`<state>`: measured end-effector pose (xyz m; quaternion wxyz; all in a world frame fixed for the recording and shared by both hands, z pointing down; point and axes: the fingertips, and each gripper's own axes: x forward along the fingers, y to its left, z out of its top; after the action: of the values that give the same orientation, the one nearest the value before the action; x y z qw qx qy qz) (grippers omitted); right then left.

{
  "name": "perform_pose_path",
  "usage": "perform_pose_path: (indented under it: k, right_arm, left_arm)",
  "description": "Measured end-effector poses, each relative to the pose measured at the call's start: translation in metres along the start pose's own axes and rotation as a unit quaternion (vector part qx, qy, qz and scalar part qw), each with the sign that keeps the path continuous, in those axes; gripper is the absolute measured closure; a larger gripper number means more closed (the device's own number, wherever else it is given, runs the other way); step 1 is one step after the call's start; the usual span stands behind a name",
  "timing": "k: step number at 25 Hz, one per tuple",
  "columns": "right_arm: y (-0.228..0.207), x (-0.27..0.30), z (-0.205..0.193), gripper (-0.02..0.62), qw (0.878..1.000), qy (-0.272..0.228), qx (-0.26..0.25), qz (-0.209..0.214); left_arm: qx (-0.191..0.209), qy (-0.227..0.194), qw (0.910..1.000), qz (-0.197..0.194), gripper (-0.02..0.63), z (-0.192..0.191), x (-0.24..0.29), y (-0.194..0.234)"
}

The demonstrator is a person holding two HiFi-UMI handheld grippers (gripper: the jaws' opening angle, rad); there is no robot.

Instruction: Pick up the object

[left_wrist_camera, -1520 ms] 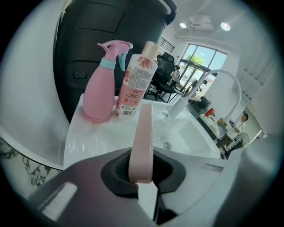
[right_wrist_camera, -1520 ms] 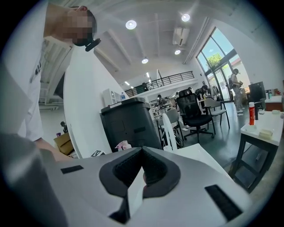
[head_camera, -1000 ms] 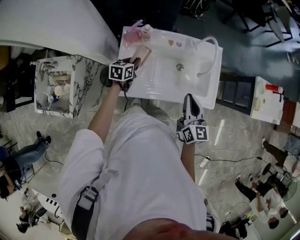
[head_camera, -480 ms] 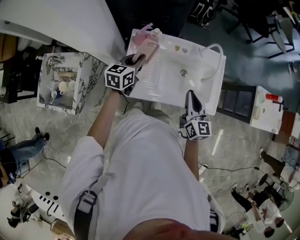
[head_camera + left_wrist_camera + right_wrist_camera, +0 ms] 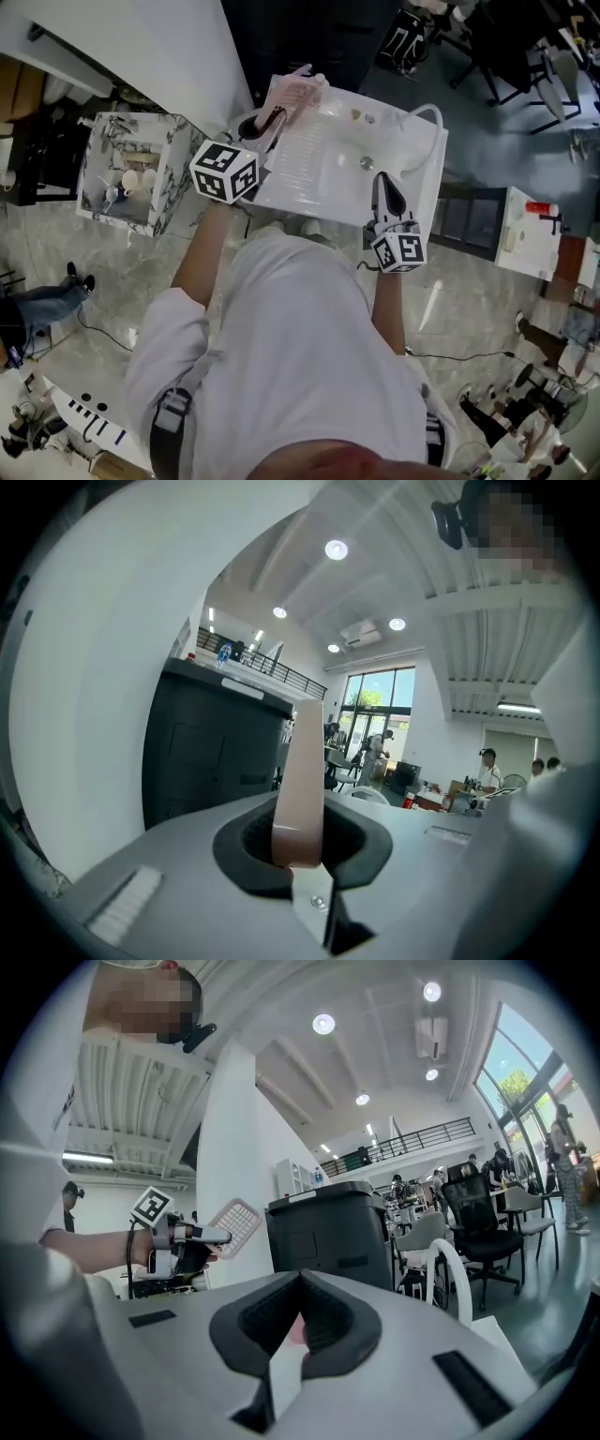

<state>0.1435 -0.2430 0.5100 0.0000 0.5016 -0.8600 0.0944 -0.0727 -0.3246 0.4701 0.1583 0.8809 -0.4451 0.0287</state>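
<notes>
While left fingers (image 5: 239, 860) pinch pink grid (image 5: 300, 789) by sink (image 5: 337, 187), right fingers (image 5: 337, 1335) pressed together.

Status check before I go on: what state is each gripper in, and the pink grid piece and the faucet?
Left gripper: shut on the pink grid piece.
Pink grid piece: clamped at one end, held in the air over the sink's back left corner.
Right gripper: shut, jaws together, holding nothing.
Faucet: no water seen running.
</notes>
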Motion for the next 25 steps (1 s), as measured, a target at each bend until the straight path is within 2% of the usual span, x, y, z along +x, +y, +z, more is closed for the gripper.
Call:
perform_pose_path:
  k: [13,20,25]
  right_arm:
    - [0.02,0.037,0.084,0.594,0.993,-0.075,-0.075,0.05]
    - [0.043,0.041,0.122,0.595,0.987,-0.089,-0.113,0.071]
    - [0.048,0.037,0.131,0.595,0.986,-0.085,-0.126,0.07]
  left_arm:
    - [0.055,-0.09,0.9943,0.008,0.58,0.076,-0.051,-0.02]
    - [0.085,-0.107,0.9904,0.019,0.58,0.09,-0.065,-0.029]
    - [0.084,-0.111,0.9901,0.019,0.58,0.086,-0.06,-0.035]
